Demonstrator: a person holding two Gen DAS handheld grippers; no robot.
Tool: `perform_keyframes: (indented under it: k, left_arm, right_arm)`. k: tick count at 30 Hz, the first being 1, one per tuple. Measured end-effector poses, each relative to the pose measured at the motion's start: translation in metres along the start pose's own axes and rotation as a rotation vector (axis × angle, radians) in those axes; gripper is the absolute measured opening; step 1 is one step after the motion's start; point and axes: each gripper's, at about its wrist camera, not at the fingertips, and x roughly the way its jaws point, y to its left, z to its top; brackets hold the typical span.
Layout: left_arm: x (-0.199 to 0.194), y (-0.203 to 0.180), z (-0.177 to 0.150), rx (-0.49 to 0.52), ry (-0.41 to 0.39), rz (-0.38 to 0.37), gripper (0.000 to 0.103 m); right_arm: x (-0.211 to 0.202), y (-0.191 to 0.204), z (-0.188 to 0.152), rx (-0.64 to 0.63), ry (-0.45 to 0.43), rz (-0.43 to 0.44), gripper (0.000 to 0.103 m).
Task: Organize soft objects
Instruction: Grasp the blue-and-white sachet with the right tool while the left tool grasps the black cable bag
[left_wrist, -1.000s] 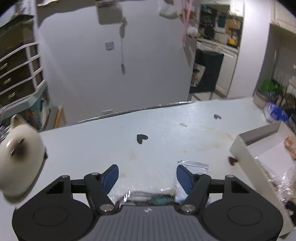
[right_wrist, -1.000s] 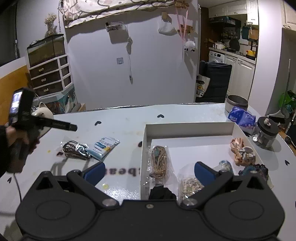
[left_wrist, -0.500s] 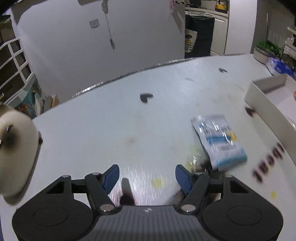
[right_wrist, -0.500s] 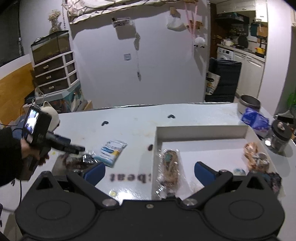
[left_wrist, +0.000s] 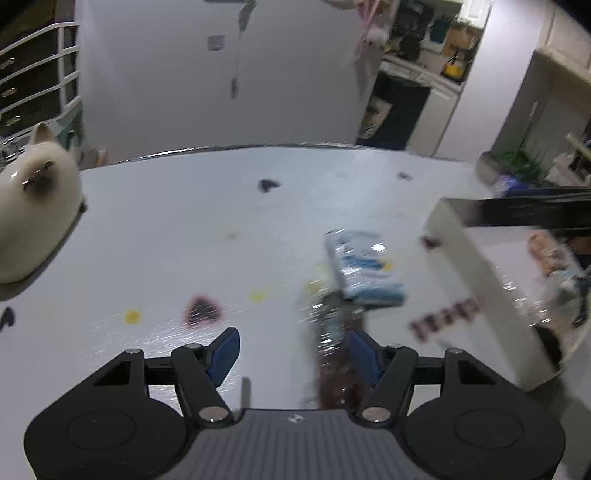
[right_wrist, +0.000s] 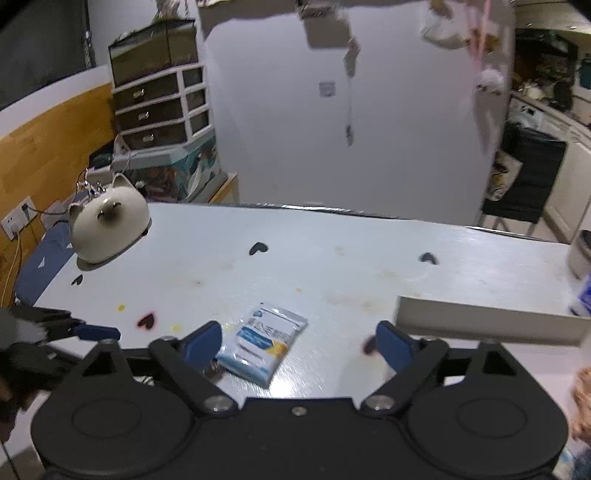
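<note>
Holding left gripper (left_wrist: 291, 350) spread over crinkly clear packet (left_wrist: 328, 332) near white tray (left_wrist: 476, 273), you look poised to pinch; blue-white pouch (right_wrist: 264, 345) beside it; right gripper (right_wrist: 299, 339) spread, empty

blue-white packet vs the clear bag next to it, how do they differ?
The blue-white packet is opaque and printed; the clear bag is see-through with dark contents. The packet lies ahead of the left gripper; the bag reaches between its open fingers. Both are soft pouches on the table, outside the white tray.
</note>
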Motion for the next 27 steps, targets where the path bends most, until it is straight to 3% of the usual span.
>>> perform_keyframes:
  k: [2, 5, 7, 11, 17, 27]
  left_arm:
    - [-0.004, -0.007, 0.003, -0.004, -0.014, -0.041, 0.066]
    - [0.0, -0.02, 0.007, 0.014, -0.02, -0.07, 0.066]
    - [0.01, -0.027, 0.008, 0.037, -0.009, -0.058, 0.065]
    - [0.03, -0.045, 0.003, 0.108, 0.026, -0.006, 0.065]
    - [0.046, -0.051, -0.012, 0.099, 0.075, 0.03, 0.055]
    - [0.03, -0.019, -0.021, -0.031, 0.063, 0.134, 0.05]
  right_arm:
    - [0.022, 0.003, 0.007, -0.027, 0.026, 0.007, 0.079]
    - [0.053, 0.006, 0.014, -0.084, 0.062, -0.014, 0.061]
    - [0.075, 0.005, 0.02, -0.122, 0.095, -0.044, 0.039]
    - [0.115, 0.006, 0.032, -0.199, 0.139, -0.066, 0.038]
    - [0.153, 0.01, 0.026, -0.275, 0.234, -0.045, 0.037]
    - [0.116, 0.027, -0.005, -0.357, 0.349, 0.028, 0.037]
